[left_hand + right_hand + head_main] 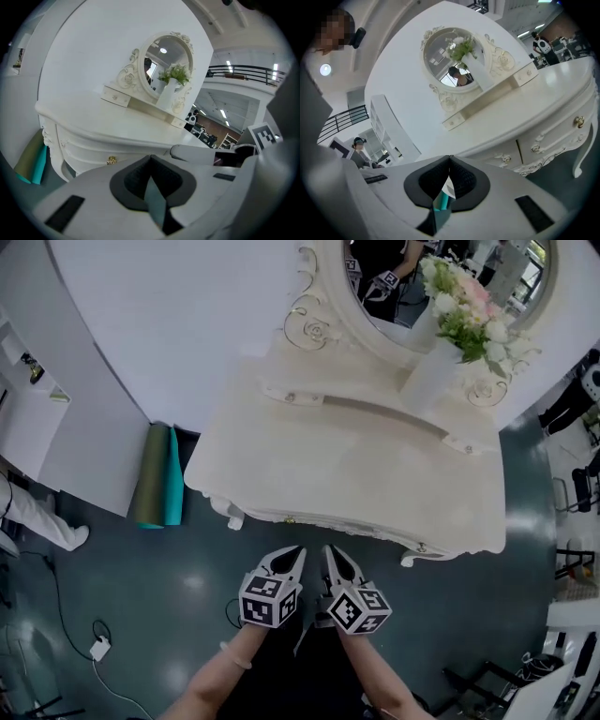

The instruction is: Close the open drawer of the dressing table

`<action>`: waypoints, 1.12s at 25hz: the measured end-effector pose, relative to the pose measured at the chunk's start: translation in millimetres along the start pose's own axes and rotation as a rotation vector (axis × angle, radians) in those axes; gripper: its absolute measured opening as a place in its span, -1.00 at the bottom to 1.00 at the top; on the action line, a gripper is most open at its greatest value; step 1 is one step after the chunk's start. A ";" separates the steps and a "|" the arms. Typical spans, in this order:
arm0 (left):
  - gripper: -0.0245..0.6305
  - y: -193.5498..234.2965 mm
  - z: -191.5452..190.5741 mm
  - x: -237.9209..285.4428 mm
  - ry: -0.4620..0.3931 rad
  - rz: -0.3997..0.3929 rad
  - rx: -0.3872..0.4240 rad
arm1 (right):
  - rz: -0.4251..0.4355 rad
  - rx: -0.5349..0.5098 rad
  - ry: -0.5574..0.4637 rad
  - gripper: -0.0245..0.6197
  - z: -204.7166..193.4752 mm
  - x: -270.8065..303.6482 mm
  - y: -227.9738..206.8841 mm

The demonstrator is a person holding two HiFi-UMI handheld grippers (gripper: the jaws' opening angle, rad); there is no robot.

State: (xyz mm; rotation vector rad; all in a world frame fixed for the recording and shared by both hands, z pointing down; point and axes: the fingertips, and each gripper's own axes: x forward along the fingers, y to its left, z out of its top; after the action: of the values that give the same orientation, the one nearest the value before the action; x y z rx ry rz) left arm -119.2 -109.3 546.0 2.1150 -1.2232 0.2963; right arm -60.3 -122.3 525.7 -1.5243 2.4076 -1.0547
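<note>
The cream dressing table [309,474] stands against a curved white wall and carries an oval mirror [441,277]. Its front drawers look flush with the carved front; a gold knob [111,161] shows in the left gripper view and another gold knob [579,122] in the right gripper view. My left gripper [292,552] and right gripper [330,552] hover side by side just in front of the table's front edge, apart from it. Both are shut with nothing between their fingers. The left gripper [150,157] and the right gripper [450,158] point toward the table.
A white vase of flowers [441,367] stands on the tabletop at the right, with small top drawers [291,395] beside the mirror. Rolled green and teal mats [157,476] lean left of the table. A cable with adapter [98,648] lies on the dark floor.
</note>
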 end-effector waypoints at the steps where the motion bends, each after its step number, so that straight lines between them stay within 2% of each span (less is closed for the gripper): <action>1: -0.85 -6.2 3.4 -2.6 -0.008 -0.011 0.009 | -0.003 0.006 -0.026 -0.88 8.4 -6.1 1.8; 5: -0.85 -25.1 17.8 -16.5 -0.051 -0.040 0.028 | -0.022 0.049 -0.137 -0.88 39.7 -32.1 9.9; 9: -0.85 -44.0 32.6 -32.8 -0.093 -0.088 0.007 | -0.029 0.062 -0.214 -0.88 61.6 -53.9 20.9; 18: -0.85 -84.3 50.2 -59.8 -0.164 -0.166 0.083 | 0.047 -0.001 -0.273 -0.88 73.8 -87.0 50.2; 28: -0.85 -89.7 57.3 -66.7 -0.188 -0.191 0.200 | 0.031 -0.089 -0.336 -0.89 71.8 -96.9 61.3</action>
State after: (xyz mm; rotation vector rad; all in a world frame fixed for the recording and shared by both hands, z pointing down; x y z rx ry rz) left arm -87.4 -70.4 430.8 2.4596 -1.1232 0.1410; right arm -28.2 -61.9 408.9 -1.5415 2.2602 -0.6316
